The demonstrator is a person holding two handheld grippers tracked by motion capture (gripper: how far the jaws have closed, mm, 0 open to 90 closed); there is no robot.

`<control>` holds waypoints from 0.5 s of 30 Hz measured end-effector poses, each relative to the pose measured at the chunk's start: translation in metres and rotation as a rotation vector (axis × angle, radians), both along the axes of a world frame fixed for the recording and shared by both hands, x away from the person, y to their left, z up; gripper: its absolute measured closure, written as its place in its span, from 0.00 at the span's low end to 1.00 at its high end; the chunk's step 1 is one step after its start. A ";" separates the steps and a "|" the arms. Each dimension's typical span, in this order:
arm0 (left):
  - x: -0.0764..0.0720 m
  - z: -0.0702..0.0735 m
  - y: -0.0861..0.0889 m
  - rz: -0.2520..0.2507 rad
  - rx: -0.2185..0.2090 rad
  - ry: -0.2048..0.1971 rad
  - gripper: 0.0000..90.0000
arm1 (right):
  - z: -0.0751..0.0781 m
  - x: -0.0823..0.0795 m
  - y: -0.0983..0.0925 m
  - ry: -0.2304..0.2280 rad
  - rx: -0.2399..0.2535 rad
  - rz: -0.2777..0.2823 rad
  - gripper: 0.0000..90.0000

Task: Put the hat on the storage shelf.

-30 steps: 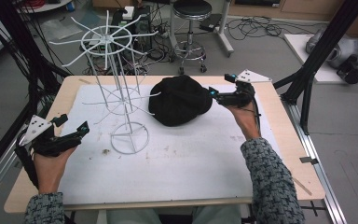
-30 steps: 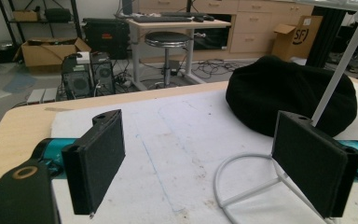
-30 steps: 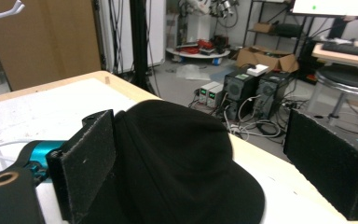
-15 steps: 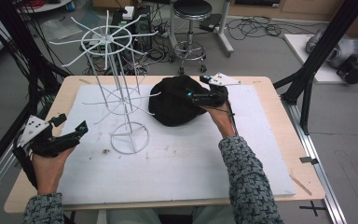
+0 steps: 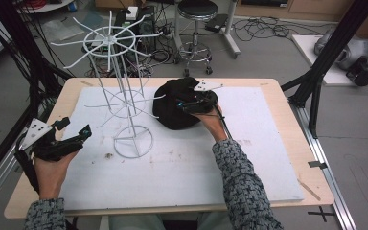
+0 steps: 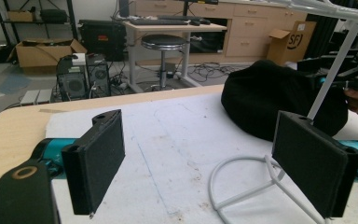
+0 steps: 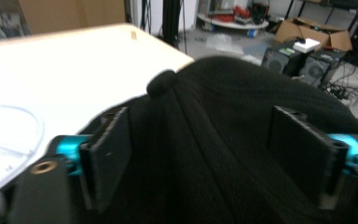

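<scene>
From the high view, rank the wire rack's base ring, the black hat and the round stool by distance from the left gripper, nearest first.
Measured from the left gripper:
1. Base ring of the white wire rack, just to the gripper's right on the white mat.
2. Black hat, farther right and back, mid-table, under the right gripper.
3. Round stool, on the floor beyond the table's far edge.

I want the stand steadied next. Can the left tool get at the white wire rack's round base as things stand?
Probably yes. The left tool is open, with the white wire rack's ring base just ahead between its jaws; only bare white mat lies between. The black knitted hat sits farther back.
</scene>
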State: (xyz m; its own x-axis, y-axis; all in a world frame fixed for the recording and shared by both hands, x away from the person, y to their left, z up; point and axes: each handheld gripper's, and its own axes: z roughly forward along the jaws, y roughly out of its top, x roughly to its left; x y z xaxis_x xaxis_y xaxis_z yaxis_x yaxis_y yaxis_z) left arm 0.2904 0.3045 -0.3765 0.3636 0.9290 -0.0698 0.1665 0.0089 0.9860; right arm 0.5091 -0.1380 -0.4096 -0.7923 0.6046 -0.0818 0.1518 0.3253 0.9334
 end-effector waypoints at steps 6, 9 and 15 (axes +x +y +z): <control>-0.001 0.001 0.001 0.007 0.007 0.002 0.19 | 0.000 0.006 -0.001 0.026 -0.057 0.015 0.43; -0.001 0.001 0.003 0.009 0.006 0.000 0.19 | 0.003 0.008 0.004 0.035 -0.103 0.041 0.56; -0.001 0.000 0.004 0.016 0.002 -0.001 0.19 | 0.007 0.005 0.010 0.023 -0.171 0.055 0.88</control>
State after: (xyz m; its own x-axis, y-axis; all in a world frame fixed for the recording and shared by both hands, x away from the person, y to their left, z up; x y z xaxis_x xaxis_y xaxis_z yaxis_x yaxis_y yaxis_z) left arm 0.2892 0.3083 -0.3761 0.3491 0.9347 -0.0677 0.1655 0.0096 0.9862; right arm 0.5136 -0.1285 -0.4025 -0.8265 0.5393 -0.1614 0.1499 0.4872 0.8603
